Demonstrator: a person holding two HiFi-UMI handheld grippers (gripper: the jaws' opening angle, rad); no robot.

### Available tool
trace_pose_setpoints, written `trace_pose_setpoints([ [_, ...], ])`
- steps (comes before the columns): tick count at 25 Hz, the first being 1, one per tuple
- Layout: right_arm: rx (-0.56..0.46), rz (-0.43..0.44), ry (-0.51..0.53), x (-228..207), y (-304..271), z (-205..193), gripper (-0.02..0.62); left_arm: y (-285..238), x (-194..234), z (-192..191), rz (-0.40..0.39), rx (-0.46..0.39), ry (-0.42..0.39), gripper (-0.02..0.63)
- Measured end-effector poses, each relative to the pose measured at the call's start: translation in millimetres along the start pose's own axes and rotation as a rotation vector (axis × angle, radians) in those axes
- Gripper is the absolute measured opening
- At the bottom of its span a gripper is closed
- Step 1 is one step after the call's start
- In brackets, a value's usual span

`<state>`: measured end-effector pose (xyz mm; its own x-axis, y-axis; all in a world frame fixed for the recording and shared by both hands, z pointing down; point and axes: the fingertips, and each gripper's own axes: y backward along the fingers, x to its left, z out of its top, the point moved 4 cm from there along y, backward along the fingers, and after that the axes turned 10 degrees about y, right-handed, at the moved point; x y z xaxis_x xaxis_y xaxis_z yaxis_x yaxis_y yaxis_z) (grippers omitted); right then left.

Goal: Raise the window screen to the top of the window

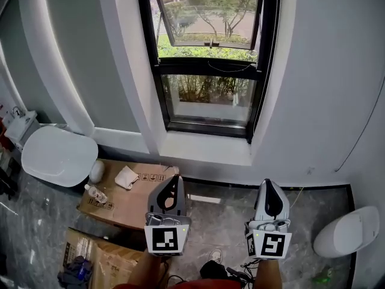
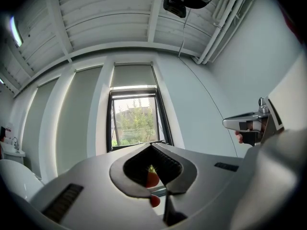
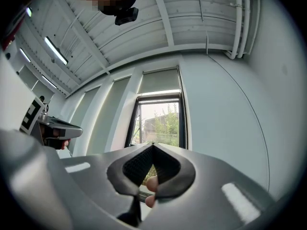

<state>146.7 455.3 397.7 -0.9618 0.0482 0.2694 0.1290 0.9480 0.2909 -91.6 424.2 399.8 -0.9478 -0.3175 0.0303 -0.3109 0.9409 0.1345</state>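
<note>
Grey marble floor (image 1: 228, 221) below a black-framed window (image 1: 207, 65); cardboard box (image 1: 135, 206) at left, print unreadable. Pinched shut and empty, left hand-held gripper (image 1: 174, 179) and right hand-held gripper (image 1: 269, 184), well short of the window; window screen indistinguishable there

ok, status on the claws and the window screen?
Left claw shut, empty. Right claw shut, empty. Both short of window, no contact; screen not made out. Cardboard box on floor, lower left of window.

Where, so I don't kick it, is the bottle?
Head view, lower left: the plastic bottle sits on the cardboard box, at its left end, beside the white cloth.
</note>
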Motion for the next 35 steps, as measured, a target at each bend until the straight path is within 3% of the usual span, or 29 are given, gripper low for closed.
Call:
trace_pose_setpoints([
  [11,-0.030,0.003,-0.012,-56.8,-69.1,-26.3,0.009,-84.7,-24.7,7.9,0.022,-0.042,-0.030,0.005],
  [20,-0.020,0.014,-0.019,-72.2,-109.6,-47.2,0.009,-127.5,-23.2,-2.6,0.033,-0.026,-0.018,0.005],
  [35,-0.038,0.002,0.034,-41.8,-226.8,-66.9,0.009,-224.1,51.6,-15.1,0.014,-0.059,0.032,0.005],
])
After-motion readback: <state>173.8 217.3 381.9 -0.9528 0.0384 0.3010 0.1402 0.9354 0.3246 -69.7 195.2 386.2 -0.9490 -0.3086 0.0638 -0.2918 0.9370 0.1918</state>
